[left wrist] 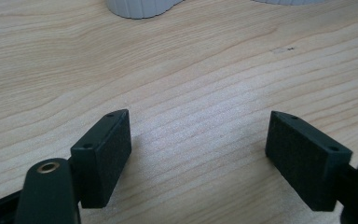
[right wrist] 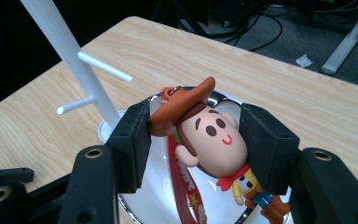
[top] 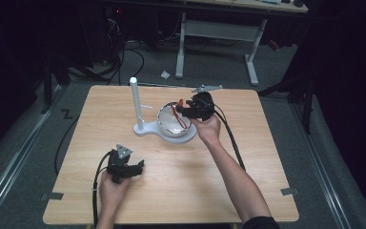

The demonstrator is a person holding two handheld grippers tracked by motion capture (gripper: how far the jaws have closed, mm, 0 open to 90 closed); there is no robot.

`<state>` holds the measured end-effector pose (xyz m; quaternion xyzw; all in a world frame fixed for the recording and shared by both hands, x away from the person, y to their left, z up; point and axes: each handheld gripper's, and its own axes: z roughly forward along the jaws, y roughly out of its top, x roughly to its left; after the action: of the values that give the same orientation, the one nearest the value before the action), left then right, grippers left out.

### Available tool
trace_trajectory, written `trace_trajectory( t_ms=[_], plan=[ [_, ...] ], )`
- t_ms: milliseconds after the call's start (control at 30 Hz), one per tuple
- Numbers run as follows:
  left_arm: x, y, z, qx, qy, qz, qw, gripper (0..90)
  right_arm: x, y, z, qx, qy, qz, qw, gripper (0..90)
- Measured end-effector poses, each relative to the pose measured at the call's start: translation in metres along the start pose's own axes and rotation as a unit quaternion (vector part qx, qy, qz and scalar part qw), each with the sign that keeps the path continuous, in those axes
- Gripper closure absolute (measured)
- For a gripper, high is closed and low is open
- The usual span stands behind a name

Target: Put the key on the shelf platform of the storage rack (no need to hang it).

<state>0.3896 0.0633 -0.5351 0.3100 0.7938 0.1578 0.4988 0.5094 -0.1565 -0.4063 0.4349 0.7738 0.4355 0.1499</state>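
Observation:
My right gripper [right wrist: 196,142] is shut on a small cowboy doll [right wrist: 214,140] with an orange hat, its pads pressing the head from both sides. A red strap [right wrist: 187,191] hangs from the doll into a white bowl [right wrist: 144,205] just below it. In the high view, the right gripper [top: 185,109] holds the doll [top: 180,102] over the bowl [top: 171,130] near the table's middle. My left gripper [top: 137,168] rests low near the front left, open, its jaws [left wrist: 198,149] wide apart over bare wood with nothing between them.
A white stand [top: 136,102] with a tall post and thin side pegs [right wrist: 103,65] rises just left of the bowl; its base [left wrist: 140,7] lies ahead of the left gripper. The wooden table [top: 248,157] has free room at front and right. Cables trail from both grippers.

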Motion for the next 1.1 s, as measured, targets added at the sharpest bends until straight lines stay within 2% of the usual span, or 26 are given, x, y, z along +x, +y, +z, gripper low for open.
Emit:
trace_trajectory(
  t_ms=[167,200,300,567,700,767,933,1100],
  plan=[
    [0.0,0.0,0.0,0.0,0.0,0.0,1.0,22.7,0.001,-0.004,0.008,0.012,0.001,-0.005,0.9999,45.3],
    [0.0,0.0,0.0,0.001,-0.001,0.0,1.0,22.9,0.003,-0.006,0.014,0.025,0.0,-0.012,0.9996,45.3],
    [0.0,0.001,0.0,-0.001,-0.001,0.0,1.0,23.3,0.005,-0.01,0.024,0.035,0.004,-0.02,0.9992,45.3],
    [0.0,0.001,0.0,0.0,0.0,-0.001,1.0,23.3,0.007,-0.017,0.039,0.06,0.007,-0.018,0.998,45.4],
    [0.0,0.001,0.0,0.001,-0.001,-0.001,1.0,23.3,0.009,-0.019,0.043,0.07,0.003,-0.026,0.9972,45.2],
    [0.0,0.001,0.0,0.001,-0.001,-0.001,1.0,23.3,0.008,-0.02,0.044,0.076,0.001,-0.022,0.9969,44.9],
    [0.0,0.001,0.001,0.0,-0.001,0.0,1.0,23.2,0.004,-0.019,0.041,0.07,0.01,-0.01,0.9974,41.6],
    [0.0,0.001,0.0,0.001,-0.001,-0.001,1.0,23.2,0.001,-0.02,0.032,0.065,0.007,-0.025,0.9976,41.5]
  ],
)
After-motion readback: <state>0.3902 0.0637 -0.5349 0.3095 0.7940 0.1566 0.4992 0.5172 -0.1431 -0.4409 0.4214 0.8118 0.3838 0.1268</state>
